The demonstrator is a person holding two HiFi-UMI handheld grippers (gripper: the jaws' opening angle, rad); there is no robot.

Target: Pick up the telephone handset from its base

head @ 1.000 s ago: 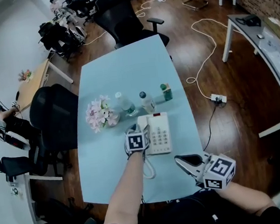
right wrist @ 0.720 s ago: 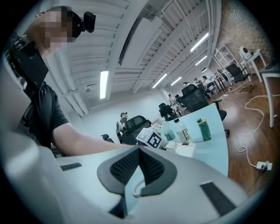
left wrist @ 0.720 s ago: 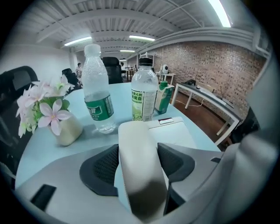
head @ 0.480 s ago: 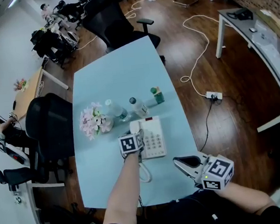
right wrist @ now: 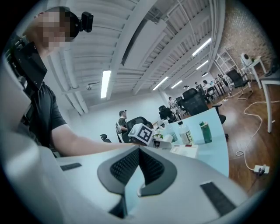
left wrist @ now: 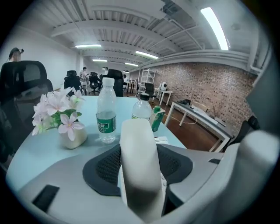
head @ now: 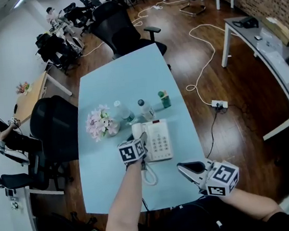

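Observation:
The white telephone handset (left wrist: 136, 140) sits between the jaws of my left gripper (left wrist: 139, 154), both dark pads pressing its sides. In the head view my left gripper (head: 142, 137) hangs over the left side of the white phone base (head: 159, 141), and the handset's far end (head: 136, 130) sticks out beyond it. The coiled cord (head: 149, 174) trails toward me. My right gripper (head: 184, 166) hovers near the table's front edge, right of the phone. In the right gripper view its pads meet with nothing between them (right wrist: 139, 151).
Behind the phone stand a vase of pink flowers (head: 100, 123), two water bottles (head: 123, 112) (head: 146, 109) and a green carton (head: 164, 99). A black chair (head: 53, 127) sits at the light-blue table's (head: 124, 73) left edge, another (head: 125, 32) at its far end.
My left gripper has closed on the handset and come up and toward me with it. My right gripper has stayed where it was.

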